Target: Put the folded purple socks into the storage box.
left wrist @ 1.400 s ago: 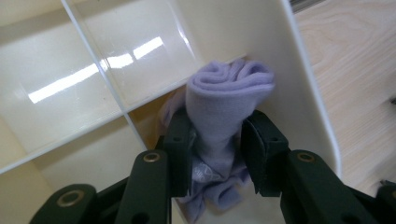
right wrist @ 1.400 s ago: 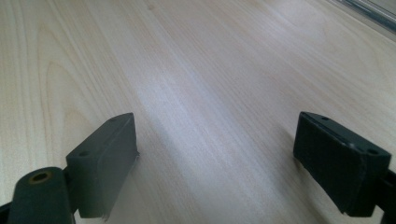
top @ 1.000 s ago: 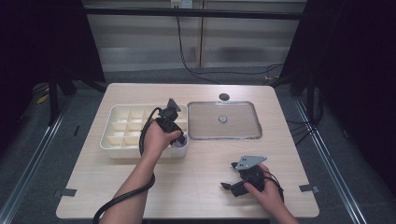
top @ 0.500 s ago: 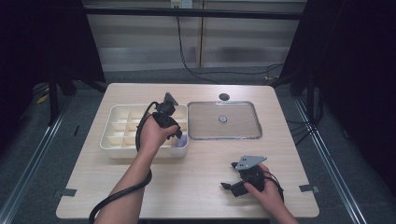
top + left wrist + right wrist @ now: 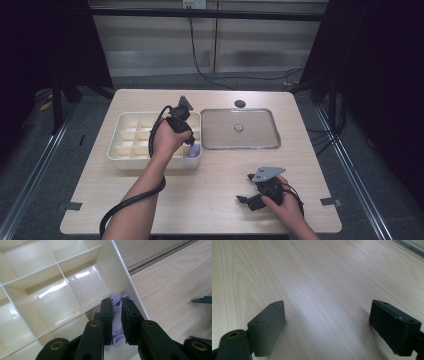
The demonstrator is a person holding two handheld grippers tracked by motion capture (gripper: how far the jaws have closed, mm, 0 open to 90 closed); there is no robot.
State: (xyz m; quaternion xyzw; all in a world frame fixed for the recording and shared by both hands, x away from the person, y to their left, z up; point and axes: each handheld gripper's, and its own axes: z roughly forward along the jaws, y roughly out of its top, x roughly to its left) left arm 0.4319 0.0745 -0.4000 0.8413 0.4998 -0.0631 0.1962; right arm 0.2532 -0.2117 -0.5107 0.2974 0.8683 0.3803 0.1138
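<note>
— Left gripper: how do its jaws stand?
— They have just been closing and now pinch a crumpled lilac cloth between the pads.
— Where does the cloth lie?
— In the near right compartment of the cream plastic divided tray. Right gripper gapes wide over the pale wooden table.

A pale wood surface in a dim, dark-curtained room.
Beyond the tongs, past the surface's far edge, a light panelled wall with a black cable hanging down it; grey floor and metal rails flank both sides.
</note>
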